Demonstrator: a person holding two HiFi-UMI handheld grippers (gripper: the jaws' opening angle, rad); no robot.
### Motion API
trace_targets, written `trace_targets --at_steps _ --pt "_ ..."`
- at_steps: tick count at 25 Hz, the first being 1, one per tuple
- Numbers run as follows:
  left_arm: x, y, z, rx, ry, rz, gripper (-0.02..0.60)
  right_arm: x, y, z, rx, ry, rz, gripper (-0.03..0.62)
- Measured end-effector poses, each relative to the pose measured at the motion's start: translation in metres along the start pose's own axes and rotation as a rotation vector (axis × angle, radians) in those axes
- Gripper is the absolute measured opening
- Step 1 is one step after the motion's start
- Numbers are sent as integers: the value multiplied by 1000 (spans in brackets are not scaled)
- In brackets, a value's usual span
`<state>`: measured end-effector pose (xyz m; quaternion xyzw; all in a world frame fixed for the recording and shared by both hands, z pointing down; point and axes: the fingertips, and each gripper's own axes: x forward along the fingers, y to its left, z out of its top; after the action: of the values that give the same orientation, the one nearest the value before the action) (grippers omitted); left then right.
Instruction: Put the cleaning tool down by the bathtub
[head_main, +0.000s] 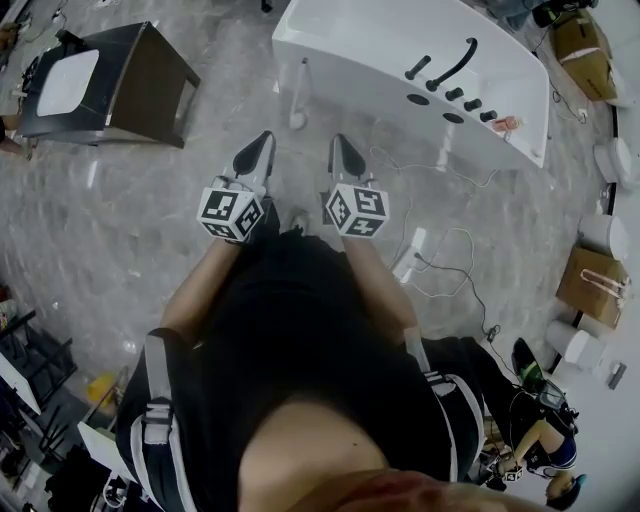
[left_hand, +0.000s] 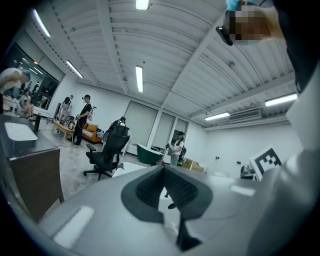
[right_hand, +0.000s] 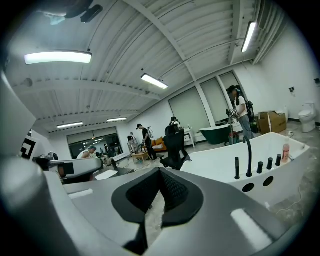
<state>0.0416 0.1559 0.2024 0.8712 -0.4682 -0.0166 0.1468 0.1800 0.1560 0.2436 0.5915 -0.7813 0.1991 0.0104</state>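
Note:
A white bathtub (head_main: 400, 50) with black tap fittings (head_main: 450, 70) fills the top of the head view. A slim white-handled tool (head_main: 298, 95) stands against the tub's near side, its head on the floor. My left gripper (head_main: 262, 142) and right gripper (head_main: 340, 144) are held side by side above the grey floor, a short way in front of the tub, both shut and empty. In the left gripper view the jaws (left_hand: 164, 172) meet with nothing between them. The right gripper (right_hand: 159, 176) is likewise shut, with the bathtub (right_hand: 270, 172) ahead to its right.
A dark cabinet with a white basin (head_main: 110, 80) stands at the left. White cables (head_main: 440, 255) trail over the floor to the right. Cardboard boxes (head_main: 595, 285) and white toilets (head_main: 615, 160) line the right edge. A black office chair (left_hand: 107, 150) and several people stand further off.

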Motion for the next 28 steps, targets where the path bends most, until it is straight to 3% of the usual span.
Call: trace_targets --at_steps 12,28 --pt "-23 -19 26 24 -44 -35 8 -38 44 16 -5 -26 51 0" --pt "-39 24 29 -5 -24 -48 8 -16 93 19 -57 -14 50 0"
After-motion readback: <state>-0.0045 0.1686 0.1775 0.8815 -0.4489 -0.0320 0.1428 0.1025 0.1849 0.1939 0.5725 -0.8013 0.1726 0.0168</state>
